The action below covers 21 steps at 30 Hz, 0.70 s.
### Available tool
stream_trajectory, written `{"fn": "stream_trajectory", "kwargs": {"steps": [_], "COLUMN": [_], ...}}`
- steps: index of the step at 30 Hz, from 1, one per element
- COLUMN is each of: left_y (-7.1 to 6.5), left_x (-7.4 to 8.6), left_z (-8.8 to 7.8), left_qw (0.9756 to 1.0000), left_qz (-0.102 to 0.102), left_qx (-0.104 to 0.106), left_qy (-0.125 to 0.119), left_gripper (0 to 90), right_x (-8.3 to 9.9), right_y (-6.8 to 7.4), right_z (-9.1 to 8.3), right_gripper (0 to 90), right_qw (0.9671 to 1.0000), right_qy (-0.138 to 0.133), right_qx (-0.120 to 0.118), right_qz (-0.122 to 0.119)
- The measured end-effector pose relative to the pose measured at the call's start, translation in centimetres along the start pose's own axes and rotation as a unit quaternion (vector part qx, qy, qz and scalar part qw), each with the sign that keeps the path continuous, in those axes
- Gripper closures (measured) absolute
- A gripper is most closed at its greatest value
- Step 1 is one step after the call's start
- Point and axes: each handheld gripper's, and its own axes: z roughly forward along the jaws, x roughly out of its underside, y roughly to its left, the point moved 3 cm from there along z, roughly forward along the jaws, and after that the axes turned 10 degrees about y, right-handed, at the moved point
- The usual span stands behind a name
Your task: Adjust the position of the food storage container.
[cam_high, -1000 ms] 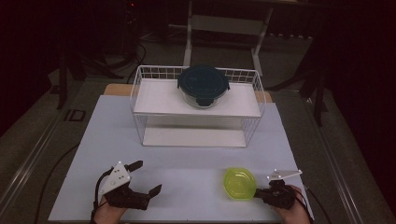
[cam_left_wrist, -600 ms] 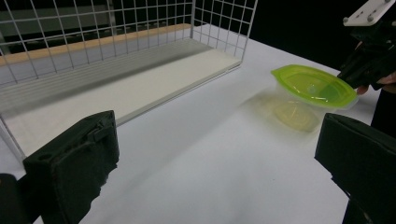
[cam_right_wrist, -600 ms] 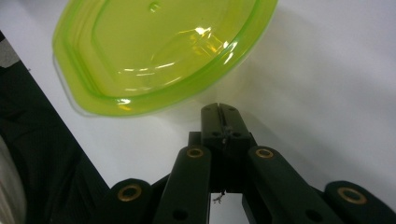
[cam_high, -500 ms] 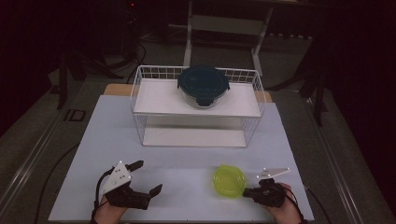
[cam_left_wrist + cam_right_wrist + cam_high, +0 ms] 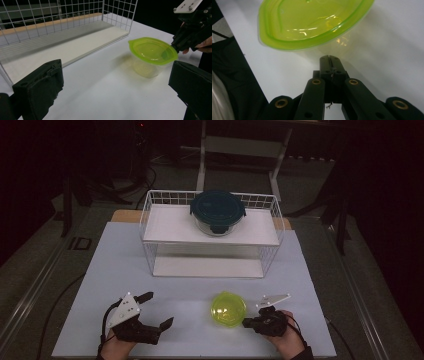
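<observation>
Tub [image 5: 228, 308] sits upright on the table [image 5: 165, 330], near edge, lime lid up; round, so we note no long axis. Right hand-held gripper [image 5: 246, 322], jaws pressed together, seems to touch its rim. Left hand-held gripper [image 5: 157, 310] spread, idle. Since earlier, tub and right hand-held gripper shifted left.

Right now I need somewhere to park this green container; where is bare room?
Free: the table between rack and left gripper, and the rack's lower shelf. Crowded: near the right gripper, by the green-lidded container.
</observation>
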Motion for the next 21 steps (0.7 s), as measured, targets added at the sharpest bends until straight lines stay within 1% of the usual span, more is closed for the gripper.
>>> {"fn": "stream_trajectory", "kwargs": {"steps": [2, 10, 13, 15, 17, 21], "left_y": [0.0, 0.0, 0.0, 0.0, 0.1, 0.1], "left_x": [0.0, 0.0, 0.0, 0.0, 0.0, 0.0], "left_z": [0.0, 0.0, -0.1, -0.1, -0.1, -0.1], "left_qw": [1.0000, 1.0000, 1.0000, 1.0000, 1.0000, 1.0000], "left_qz": [0.000, 0.000, 0.000, 0.000, -0.001, 0.000], "left_qx": [0.000, -0.001, 0.000, -0.001, -0.001, -0.002], "left_qy": [0.001, -0.001, -0.002, -0.003, -0.002, -0.002], "left_gripper": [0.0, 0.0, 0.0, 0.0, 0.0, 0.0], "right_x": [-0.5, -2.1, -2.4, -2.4, -2.4, -2.5], "right_y": [0.4, 1.6, 1.9, 1.9, 1.6, 1.0], "right_z": [0.4, 1.9, 2.3, 2.4, 2.3, 2.0], "right_gripper": [90.0, 90.0, 90.0, 90.0, 90.0, 90.0], "right_qw": [1.0000, 0.9997, 0.9995, 0.9994, 0.9996, 0.9998], "right_qy": [0.002, 0.006, 0.013, 0.016, 0.016, 0.008], "right_qx": [-0.002, -0.016, -0.011, -0.011, -0.006, -0.004], "right_qz": [-0.006, -0.018, -0.027, -0.028, -0.022, -0.015]}}
